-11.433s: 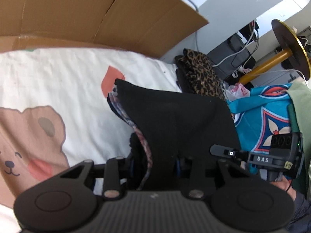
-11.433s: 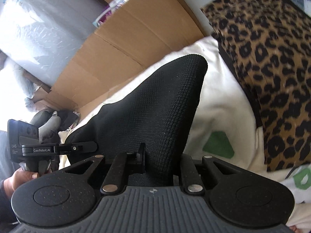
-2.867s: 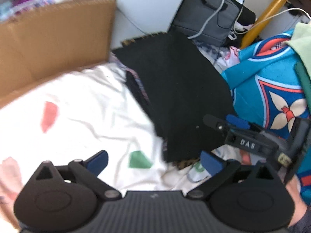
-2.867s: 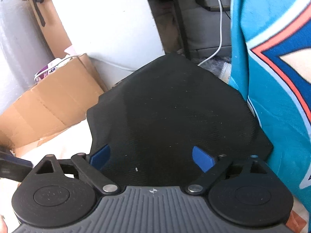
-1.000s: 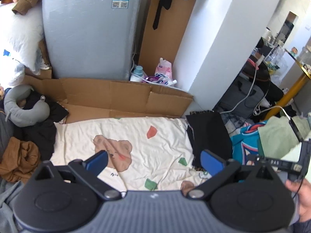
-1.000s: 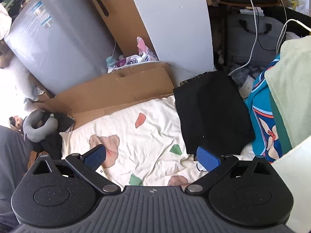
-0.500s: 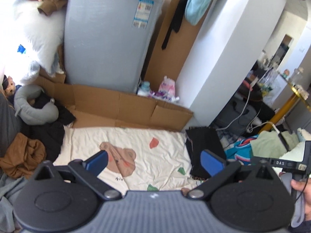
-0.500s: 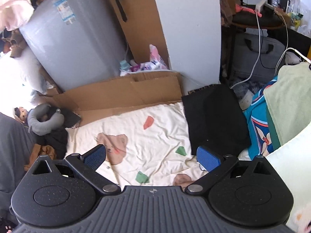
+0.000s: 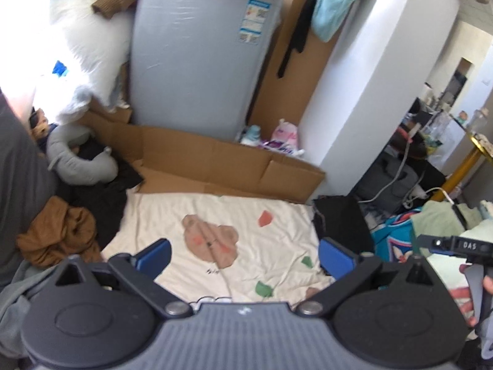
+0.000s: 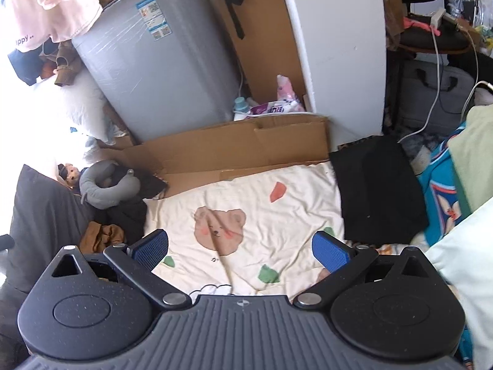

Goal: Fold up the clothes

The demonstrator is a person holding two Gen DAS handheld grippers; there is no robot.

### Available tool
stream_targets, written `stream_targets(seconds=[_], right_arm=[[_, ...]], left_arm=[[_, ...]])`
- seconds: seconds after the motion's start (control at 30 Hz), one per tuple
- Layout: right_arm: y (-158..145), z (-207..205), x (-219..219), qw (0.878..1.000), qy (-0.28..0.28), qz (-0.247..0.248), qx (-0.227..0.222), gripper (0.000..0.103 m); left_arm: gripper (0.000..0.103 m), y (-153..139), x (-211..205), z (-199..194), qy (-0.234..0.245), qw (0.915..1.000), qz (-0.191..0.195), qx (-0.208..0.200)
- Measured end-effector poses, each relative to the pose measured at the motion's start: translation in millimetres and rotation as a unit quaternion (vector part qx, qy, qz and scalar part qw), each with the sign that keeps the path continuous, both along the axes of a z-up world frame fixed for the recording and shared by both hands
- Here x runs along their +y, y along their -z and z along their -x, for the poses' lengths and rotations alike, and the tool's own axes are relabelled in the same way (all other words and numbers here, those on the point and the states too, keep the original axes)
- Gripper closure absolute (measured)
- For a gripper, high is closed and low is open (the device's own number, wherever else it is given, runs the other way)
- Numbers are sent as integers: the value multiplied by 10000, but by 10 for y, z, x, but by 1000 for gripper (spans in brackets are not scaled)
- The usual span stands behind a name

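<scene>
blanket [image 10: 246, 203]: cream, bear print, bare in the middle
black garment [image 10: 376, 191]: folded flat at blanket's right edge
cardboard [image 10: 234, 148]: along far edge
left gripper [image 9: 245, 257]: released, holding nothing
right gripper [image 10: 240, 248]: same, spread wide

The left gripper [image 9: 243, 257] is hanging high above a cream bear-print sheet [image 9: 222, 237], its blue-padded jaws standing wide apart and gripping nothing. A folded black garment [image 9: 340, 222] is lying at the sheet's right edge, just beside a teal patterned cloth [image 9: 393, 240]. Flattened cardboard [image 9: 215, 166] is lining the far edge, in front of a grey appliance [image 9: 197, 58]. The right gripper [image 9: 443, 245] is showing at the frame's right edge, too little of it visible to read its jaws.
</scene>
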State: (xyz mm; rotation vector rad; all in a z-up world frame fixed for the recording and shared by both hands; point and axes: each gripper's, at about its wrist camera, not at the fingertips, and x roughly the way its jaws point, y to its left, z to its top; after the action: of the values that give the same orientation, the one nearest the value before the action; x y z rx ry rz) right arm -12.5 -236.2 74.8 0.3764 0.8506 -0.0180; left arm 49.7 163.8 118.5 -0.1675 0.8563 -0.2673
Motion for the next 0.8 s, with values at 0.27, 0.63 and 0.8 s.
stream_targets(seconds=[0.27,0.63,0.8], right_arm=[[203,99,318,9995,-218,-210,77,0],[433,305,409,9998,-95,140,102,0],[508,330,415,9993,-113,326,157,0]], left_arm=[[0,252,64,169,-385,9990,-127,212],[0,470,-213,252,-542,9982,-139,225],[0,604,-432,239,-473,9983,-94,311]])
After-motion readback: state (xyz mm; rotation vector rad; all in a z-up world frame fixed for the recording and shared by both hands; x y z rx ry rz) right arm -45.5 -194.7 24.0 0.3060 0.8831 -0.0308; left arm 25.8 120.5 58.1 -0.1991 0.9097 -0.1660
